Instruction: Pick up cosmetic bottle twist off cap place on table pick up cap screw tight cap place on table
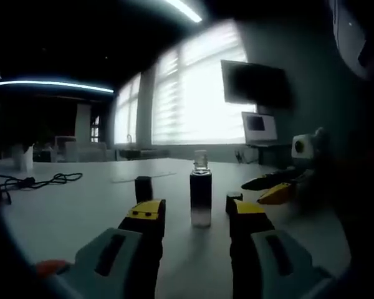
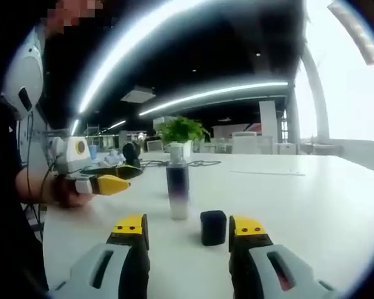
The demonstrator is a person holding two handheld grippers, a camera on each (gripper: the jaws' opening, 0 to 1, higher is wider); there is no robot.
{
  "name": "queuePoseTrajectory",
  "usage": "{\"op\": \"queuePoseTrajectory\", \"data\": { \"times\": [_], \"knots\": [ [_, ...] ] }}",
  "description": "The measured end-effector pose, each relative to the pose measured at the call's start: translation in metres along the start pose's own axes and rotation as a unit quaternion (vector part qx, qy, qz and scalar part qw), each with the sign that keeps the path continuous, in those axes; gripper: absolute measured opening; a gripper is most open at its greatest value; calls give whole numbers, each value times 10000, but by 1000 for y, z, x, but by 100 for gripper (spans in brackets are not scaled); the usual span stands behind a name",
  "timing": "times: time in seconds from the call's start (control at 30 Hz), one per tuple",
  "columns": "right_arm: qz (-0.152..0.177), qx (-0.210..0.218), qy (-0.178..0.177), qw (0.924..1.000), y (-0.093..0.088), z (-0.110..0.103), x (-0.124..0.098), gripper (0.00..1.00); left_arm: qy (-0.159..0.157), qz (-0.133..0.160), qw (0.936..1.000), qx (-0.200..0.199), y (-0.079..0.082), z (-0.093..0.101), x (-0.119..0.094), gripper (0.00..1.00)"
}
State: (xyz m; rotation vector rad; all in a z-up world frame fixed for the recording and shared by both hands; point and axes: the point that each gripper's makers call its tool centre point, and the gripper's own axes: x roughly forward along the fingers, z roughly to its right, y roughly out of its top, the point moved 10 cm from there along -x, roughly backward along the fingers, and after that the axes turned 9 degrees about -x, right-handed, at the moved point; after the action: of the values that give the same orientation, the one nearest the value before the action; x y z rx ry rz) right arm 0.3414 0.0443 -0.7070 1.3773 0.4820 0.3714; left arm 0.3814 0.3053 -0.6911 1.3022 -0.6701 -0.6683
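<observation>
Item 1: bottle (image 1: 201, 196), dark in the upper body and pale toward the base, standing upright on the counter (image 1: 81, 205) with a clear bare neck and no cap on it. In the left gripper view it stands at 12 o'clock of the left claw (image 1: 196, 212), just ahead of the jaw tips. In the right gripper view the bottle (image 2: 177, 190) stands at about 11 o'clock of the right claw (image 2: 187, 229).

Item 2: cap (image 1: 143, 188), small and black, resting on the counter apart from the bottle. In the left gripper view it lies at 9 o'clock of the bottle. In the right gripper view the cap (image 2: 213, 227) sits between the jaw tips, touching neither as far as can be told.

Item 3: left claw, released, yellow-tipped jaws spread wide, holding nothing. In the right gripper view the left claw (image 2: 115, 180) comes in at 9 o'clock, held by a hand (image 2: 65, 190).

Item 4: right claw, released, jaws spread either side of the cap. In the left gripper view the right claw (image 1: 271, 185) enters at 3 o'clock.

Item 5: cable (image 1: 34, 181), black, loose on the counter at 9 o'clock in the left gripper view.

Item 6: potted plant (image 2: 181, 131), beyond the bottle in the right gripper view.
</observation>
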Motion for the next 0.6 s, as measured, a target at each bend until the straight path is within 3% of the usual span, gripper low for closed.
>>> {"op": "queuePoseTrajectory", "data": {
  "times": [0.2,0.33,0.47,0.5,0.57,0.6],
  "knots": [
    [37,-7,12,10000,3,-4,-2,45,218,151,9995,-178,3,-7,-11,28],
    [109,32,-2,9999,5,-7,-8,45,223,314,9992,70,6,-6,-17,23],
    [122,62,-12,9999,6,-8,-13,45,150,260,9990,335,8,-6,-25,15],
    [120,61,-23,9999,6,-9,-14,45,124,227,9994,249,8,-6,-28,14],
    [111,79,-37,9999,6,-9,-17,45,449,181,9986,189,9,-9,-37,15],
    [127,79,-39,9999,7,-9,-19,45,454,246,9986,131,10,-9,-39,15]
  ]
}}
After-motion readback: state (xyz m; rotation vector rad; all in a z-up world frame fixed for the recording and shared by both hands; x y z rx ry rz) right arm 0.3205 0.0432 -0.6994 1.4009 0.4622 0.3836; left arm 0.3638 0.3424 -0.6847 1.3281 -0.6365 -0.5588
